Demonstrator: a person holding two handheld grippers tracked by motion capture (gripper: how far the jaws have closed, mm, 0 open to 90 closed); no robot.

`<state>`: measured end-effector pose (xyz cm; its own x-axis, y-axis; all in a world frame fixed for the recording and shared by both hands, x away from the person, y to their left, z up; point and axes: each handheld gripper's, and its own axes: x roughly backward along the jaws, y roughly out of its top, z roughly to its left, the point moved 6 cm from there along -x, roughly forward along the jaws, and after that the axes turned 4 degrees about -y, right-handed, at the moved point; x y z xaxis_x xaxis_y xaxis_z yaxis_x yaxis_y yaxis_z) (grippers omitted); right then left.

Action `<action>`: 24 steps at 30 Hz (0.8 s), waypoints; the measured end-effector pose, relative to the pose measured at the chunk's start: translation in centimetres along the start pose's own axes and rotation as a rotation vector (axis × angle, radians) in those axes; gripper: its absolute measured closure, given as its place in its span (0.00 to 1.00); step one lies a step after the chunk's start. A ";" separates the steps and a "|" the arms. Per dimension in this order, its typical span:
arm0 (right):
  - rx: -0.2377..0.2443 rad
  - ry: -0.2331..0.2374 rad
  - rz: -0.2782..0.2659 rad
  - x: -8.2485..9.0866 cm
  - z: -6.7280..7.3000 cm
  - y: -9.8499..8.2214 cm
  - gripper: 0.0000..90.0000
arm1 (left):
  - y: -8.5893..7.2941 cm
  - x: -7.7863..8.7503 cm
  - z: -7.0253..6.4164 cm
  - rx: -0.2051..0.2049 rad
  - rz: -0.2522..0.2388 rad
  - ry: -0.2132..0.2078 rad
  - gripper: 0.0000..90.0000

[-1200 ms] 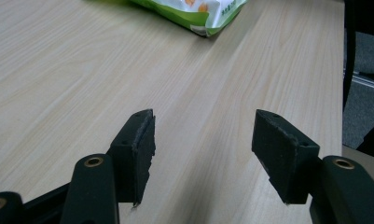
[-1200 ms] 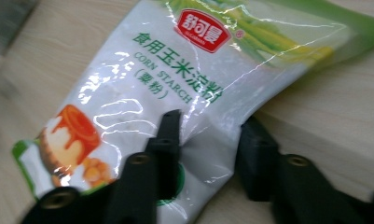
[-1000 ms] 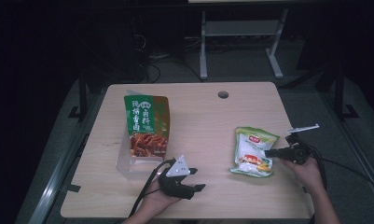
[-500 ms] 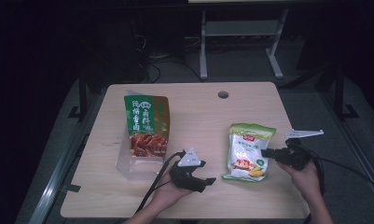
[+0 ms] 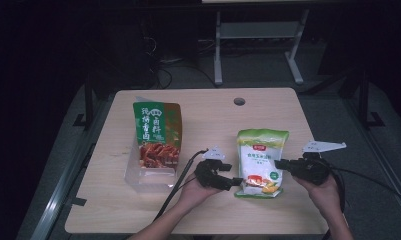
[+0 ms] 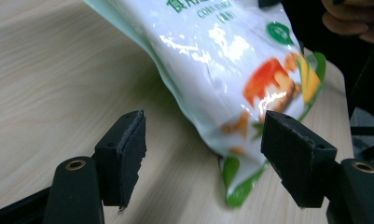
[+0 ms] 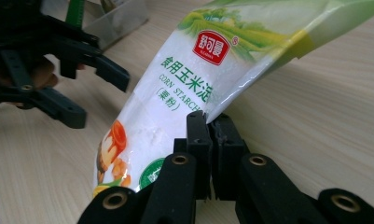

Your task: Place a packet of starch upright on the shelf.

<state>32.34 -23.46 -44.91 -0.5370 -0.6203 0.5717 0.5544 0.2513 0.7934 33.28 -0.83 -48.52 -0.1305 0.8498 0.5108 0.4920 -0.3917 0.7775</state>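
Two bags lie on the counter (image 5: pixel 198 210). The right hand-held gripper (image 7: pixel 208 128) pinches the side edge of the white corn starch bag (image 5: pixel 260 160). The left hand-held gripper (image 6: pixel 203 140) has its jaws wide apart around the bag's bottom corner. The green bag (image 5: pixel 155 132) rests on a clear box (image 5: pixel 138 176) well to the left.

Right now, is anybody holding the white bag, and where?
Yes. The right gripper pinches the corn starch bag by its side edge. The left gripper is open around the bag's bottom corner, holding nothing.
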 end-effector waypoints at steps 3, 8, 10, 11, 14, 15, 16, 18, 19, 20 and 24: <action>0.011 0.008 -0.001 -0.1 0.6 0.2 0.97 | 0.3 -0.3 0.1 0.023 -0.008 -0.018 0.35; 0.069 0.060 0.005 -0.9 2.4 0.7 0.97 | 0.7 -0.4 0.2 0.107 -0.025 -0.127 0.50; 0.084 0.069 0.005 -1.1 2.9 0.8 0.97 | 0.8 0.0 0.3 0.120 -0.027 -0.136 0.61; 0.088 0.070 0.003 -1.1 3.1 0.8 0.97 | 0.9 0.2 0.3 0.114 -0.031 -0.135 0.65; 0.101 0.073 0.000 -1.6 3.7 1.1 0.97 | 1.1 0.6 0.1 0.091 -0.042 -0.107 0.78; 0.100 0.075 0.000 -1.7 3.8 1.2 0.97 | 1.2 0.8 0.0 0.081 -0.051 -0.078 0.81; 0.100 0.075 0.000 -1.7 3.8 1.2 0.97 | 1.2 0.8 0.0 0.081 -0.051 -0.078 0.82; 0.094 0.080 -0.011 -2.1 4.0 1.6 0.96 | 1.4 1.6 0.1 0.034 -0.060 -0.032 0.85; 0.099 0.084 -0.016 -2.2 4.0 1.7 0.96 | 1.4 1.6 0.1 0.034 -0.060 -0.032 0.86; 0.099 0.084 -0.016 -2.3 4.1 1.8 0.96 | 1.5 2.0 0.1 0.015 -0.067 0.004 0.87; 0.098 0.093 0.012 -3.4 4.2 1.8 0.95 | 1.2 2.8 0.0 -0.047 -0.050 0.057 0.88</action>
<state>32.43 -17.80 -44.54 -0.4665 -0.6820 0.5633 0.4932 0.3281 0.8057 33.55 1.08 -46.14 -0.2034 0.8477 0.4900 0.4425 -0.3668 0.8183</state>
